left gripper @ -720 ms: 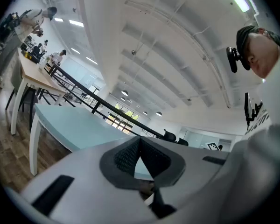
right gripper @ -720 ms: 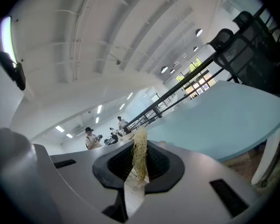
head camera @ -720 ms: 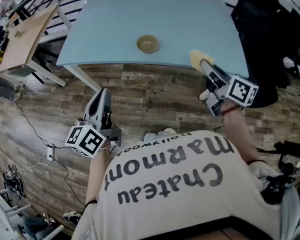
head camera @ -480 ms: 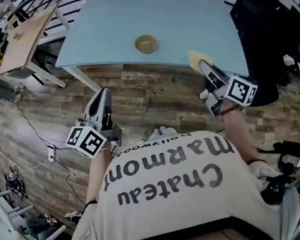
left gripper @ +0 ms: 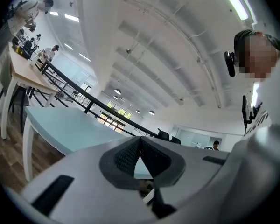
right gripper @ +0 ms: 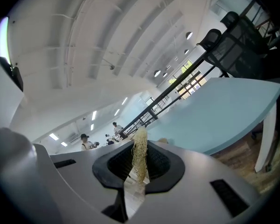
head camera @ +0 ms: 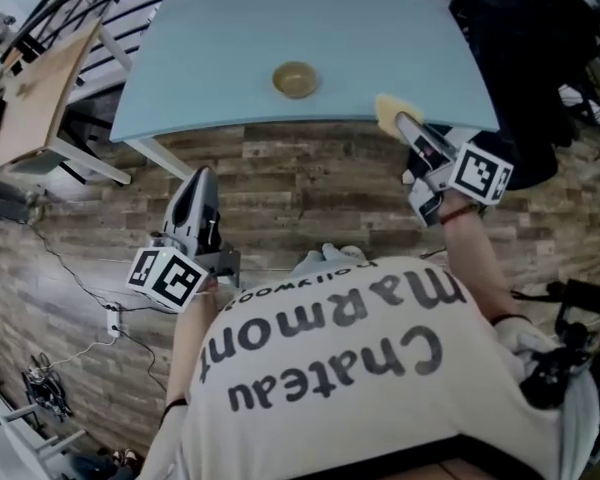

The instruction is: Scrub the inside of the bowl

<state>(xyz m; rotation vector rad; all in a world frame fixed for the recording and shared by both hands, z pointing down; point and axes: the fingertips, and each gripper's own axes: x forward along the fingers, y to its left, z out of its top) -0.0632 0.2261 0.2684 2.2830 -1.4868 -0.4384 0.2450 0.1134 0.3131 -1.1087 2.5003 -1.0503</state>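
Right claw (head camera: 402, 123), scrubber (head camera: 387, 110) at table (head camera: 330, 28) edge

Open office: desks (head camera: 380, 38), swivel chairs (right gripper: 213, 37)

In the head view, the left gripper (head camera: 202, 176) sat at centre left, held level, its jaws pressed together with nothing between them. The right gripper (head camera: 405, 126) pointed toward upper right on an outstretched forearm (head camera: 477, 263), its jaws clamped on a fibrous scrubber (head camera: 387, 110).
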